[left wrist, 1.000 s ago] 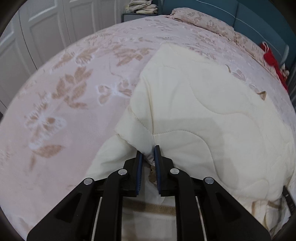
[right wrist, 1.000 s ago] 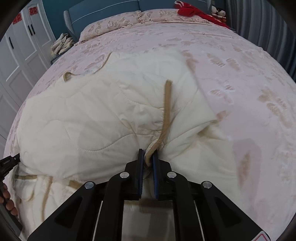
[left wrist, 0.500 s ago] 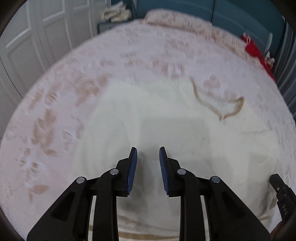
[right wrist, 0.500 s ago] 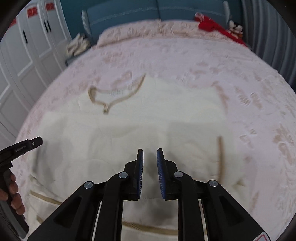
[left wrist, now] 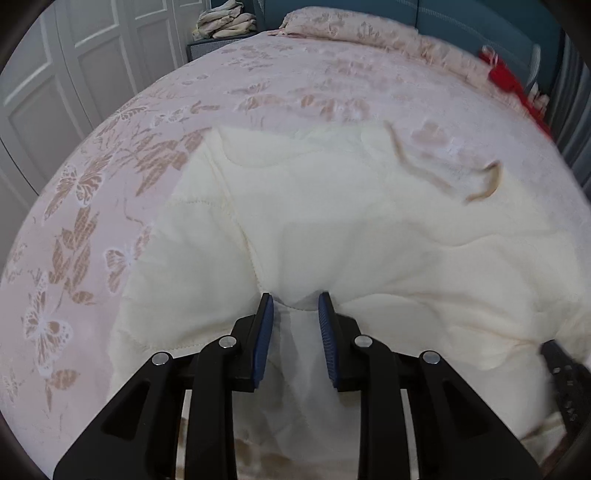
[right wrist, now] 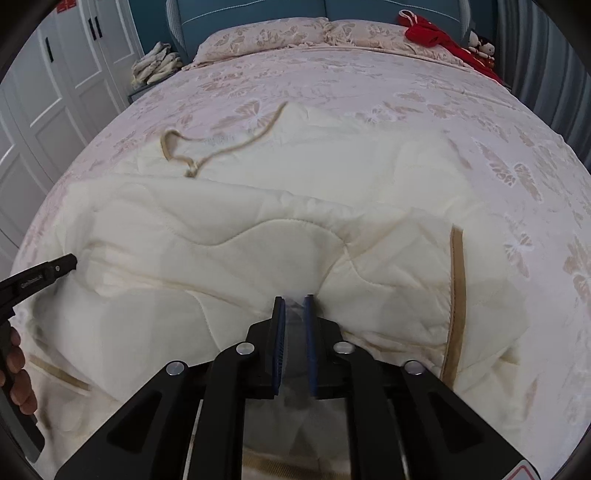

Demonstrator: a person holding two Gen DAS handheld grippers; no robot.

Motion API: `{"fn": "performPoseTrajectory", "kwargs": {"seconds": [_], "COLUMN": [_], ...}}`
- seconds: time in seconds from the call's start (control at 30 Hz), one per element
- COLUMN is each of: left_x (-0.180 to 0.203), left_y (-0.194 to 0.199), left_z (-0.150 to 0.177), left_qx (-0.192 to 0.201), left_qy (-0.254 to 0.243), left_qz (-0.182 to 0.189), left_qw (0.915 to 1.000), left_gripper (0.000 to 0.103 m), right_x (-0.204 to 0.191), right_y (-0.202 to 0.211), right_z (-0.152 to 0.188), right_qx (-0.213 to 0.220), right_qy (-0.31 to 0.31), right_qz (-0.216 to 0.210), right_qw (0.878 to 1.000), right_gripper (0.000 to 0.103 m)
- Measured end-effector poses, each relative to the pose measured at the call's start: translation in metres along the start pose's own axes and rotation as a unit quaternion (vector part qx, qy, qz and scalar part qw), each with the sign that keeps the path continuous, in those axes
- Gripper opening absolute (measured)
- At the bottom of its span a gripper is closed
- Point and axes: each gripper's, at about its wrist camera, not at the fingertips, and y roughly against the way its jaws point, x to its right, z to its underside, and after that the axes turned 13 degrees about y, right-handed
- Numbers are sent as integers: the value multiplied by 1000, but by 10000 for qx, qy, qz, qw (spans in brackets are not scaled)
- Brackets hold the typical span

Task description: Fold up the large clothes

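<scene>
A large cream quilted garment (left wrist: 332,229) with tan trim lies spread on the bed; it also shows in the right wrist view (right wrist: 258,229). A tan cord (right wrist: 221,147) lies loose at its far edge. My left gripper (left wrist: 295,306) is open, its jaws either side of a raised fold at the near hem. My right gripper (right wrist: 294,306) is open with a narrower gap, a thin fold of fabric between its pads without being pinched. The left gripper (right wrist: 40,275) shows at the left edge of the right wrist view.
The bed has a pink butterfly-patterned cover (left wrist: 110,184) and pillows (right wrist: 266,37) at the head. A red cloth (right wrist: 436,33) lies at the far right corner. White wardrobe doors (left wrist: 55,74) stand on the left, with a nightstand holding folded cloth (right wrist: 155,66).
One second ago both grippers were shut on folds of the garment. They let go, the garment dropped flat, and both now sit low at its near hem again.
</scene>
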Motion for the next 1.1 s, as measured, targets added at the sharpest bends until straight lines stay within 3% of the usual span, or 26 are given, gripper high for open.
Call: {"fn": "performPoseTrajectory", "kwargs": {"seconds": [0.07,0.13,0.3,0.47,0.67,0.73,0.77,0.8,0.87,0.97,1.07,1.1], "left_x": [-6,-8,0,-7,-13,-18,-20,-20,-22,-21,-15,-12], "left_y": [11,15,-25,-78,-109,-113,-114,-114,-115,-117,-113,-107], "left_z": [-17,-44,-102,-125,-119,-117,-116,-115,-111,-109,-111,-112], "left_qx": [132,295,182,-96,213,349,432,475,605,684,680,712], "left_qy": [165,337,350,477,183,258,288,299,299,250,138,85], "left_qz": [209,307,46,-231,-530,-463,-415,-392,-343,-390,-581,-632], "left_qw": [9996,9985,9992,9985,9982,9980,9978,9977,9971,9966,9959,9954], "left_gripper": [38,44,45,45,48,50,51,52,53,54,56,56], "right_x": [1,-2,-33,-66,-100,-110,-112,-111,-102,-89,-71,-55], "right_y": [12,15,-22,-83,-148,-163,-164,-166,-170,-176,-139,-126], "right_z": [-14,-35,-107,-159,-192,-189,-187,-184,-178,-173,-171,-166], "right_qx": [235,396,526,374,67,15,85,136,241,294,704,857], "right_qy": [-88,-137,-46,-225,-219,-105,-45,-44,-311,-676,-819,-1006], "right_qz": [-201,-440,-1258,-1754,-1760,-1688,-1617,-1557,-1573,-1719,-979,-981], "right_qw": [9995,9982,9907,9835,9841,9856,9868,9877,9868,9823,9893,9864], "right_gripper": [25,31,36,37,41,33,18,9,1,0,3,3]}}
